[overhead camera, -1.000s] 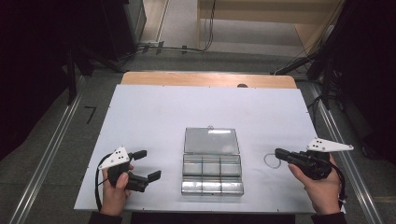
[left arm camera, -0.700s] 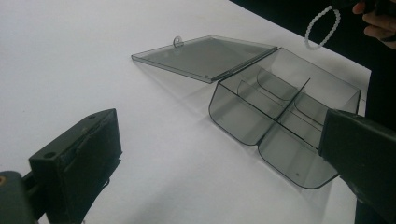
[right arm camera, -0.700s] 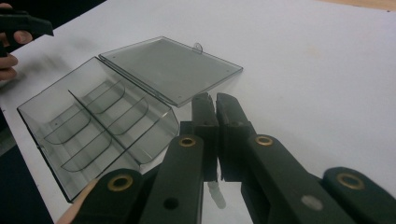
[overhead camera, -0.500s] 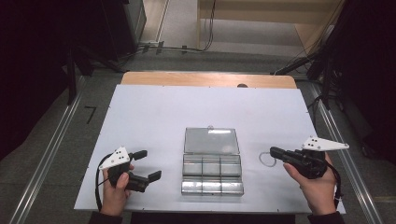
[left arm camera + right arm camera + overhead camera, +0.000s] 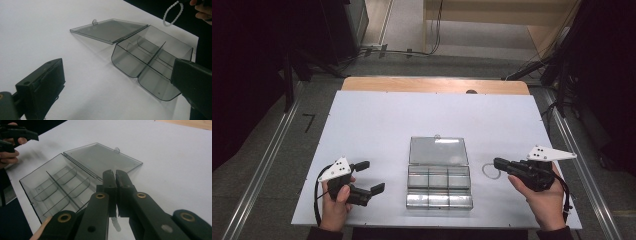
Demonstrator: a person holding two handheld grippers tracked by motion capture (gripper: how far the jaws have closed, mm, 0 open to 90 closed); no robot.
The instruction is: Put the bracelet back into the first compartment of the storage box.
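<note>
since a second ago the right gripper (image 5: 497, 162) has drifted leftward across the table toward the compartment box (image 5: 439, 186), carrying the bead bracelet (image 5: 490, 171) with it, while the left gripper (image 5: 372, 176) has stayed where it was, and the box and its lid have not shifted. the bracelet is a small ring of pale, whitish beads; in the high view it hangs from the tips of the right gripper just beside the box's right edge, and in the left gripper view it dangles as a loop (image 5: 173, 13) beyond the far side of the box. the right gripper is clenched on it: in the right gripper view the two black jaws (image 5: 115, 180) stand pressed almost together, with a bit of pale bead showing below them. the left gripper is released, its jaws spread wide and holding nothing, resting near the left front of the box. the box is clear smoky plastic, divided into small compartments, all empty, with its hinged lid (image 5: 438, 150) folded flat back onto the white table (image 5: 377, 125).
</note>
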